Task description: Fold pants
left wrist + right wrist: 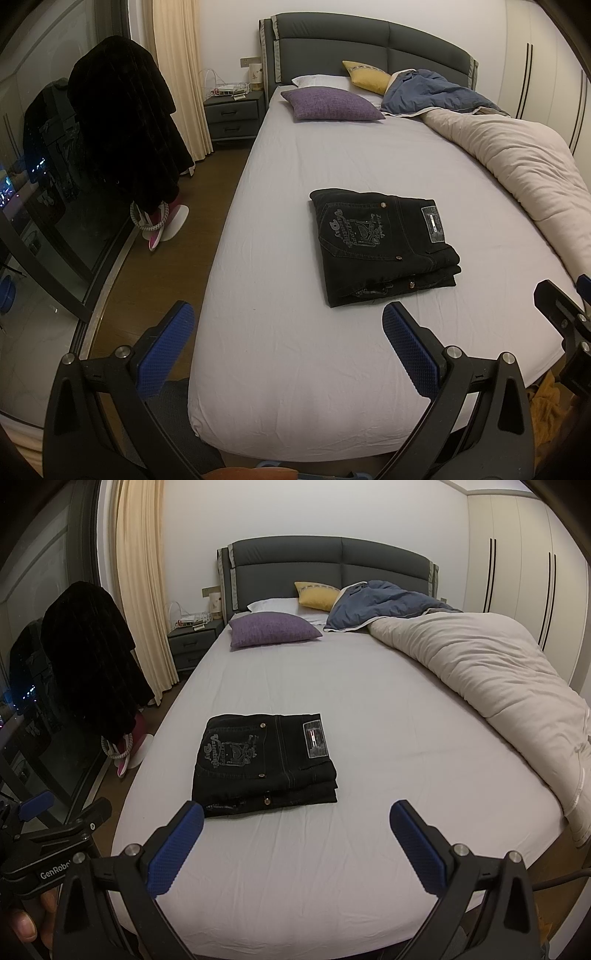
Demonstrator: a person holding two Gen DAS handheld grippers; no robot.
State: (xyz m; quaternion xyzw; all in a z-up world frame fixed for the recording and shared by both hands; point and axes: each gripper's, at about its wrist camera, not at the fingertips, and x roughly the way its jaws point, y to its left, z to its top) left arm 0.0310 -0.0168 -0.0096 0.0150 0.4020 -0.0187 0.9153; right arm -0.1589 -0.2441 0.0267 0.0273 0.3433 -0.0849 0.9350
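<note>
Black jeans (384, 247) lie folded into a compact rectangle on the bed's pale sheet (295, 350), back pocket embroidery and waist patch facing up. They also show in the right wrist view (264, 762). My left gripper (288, 314) is open and empty, held above the foot of the bed, short of the jeans. My right gripper (295, 812) is open and empty, also near the foot, just in front of the jeans. The right gripper's body shows at the right edge of the left view (565, 310); the left gripper shows at lower left of the right view (55, 834).
A beige duvet (480, 679) and a blue blanket (384, 602) are bunched on the bed's right side. Purple (271, 629) and yellow (317, 594) pillows lie by the headboard. A nightstand (232, 114), dark coat (125, 125) and glass door (37, 221) stand left of the bed.
</note>
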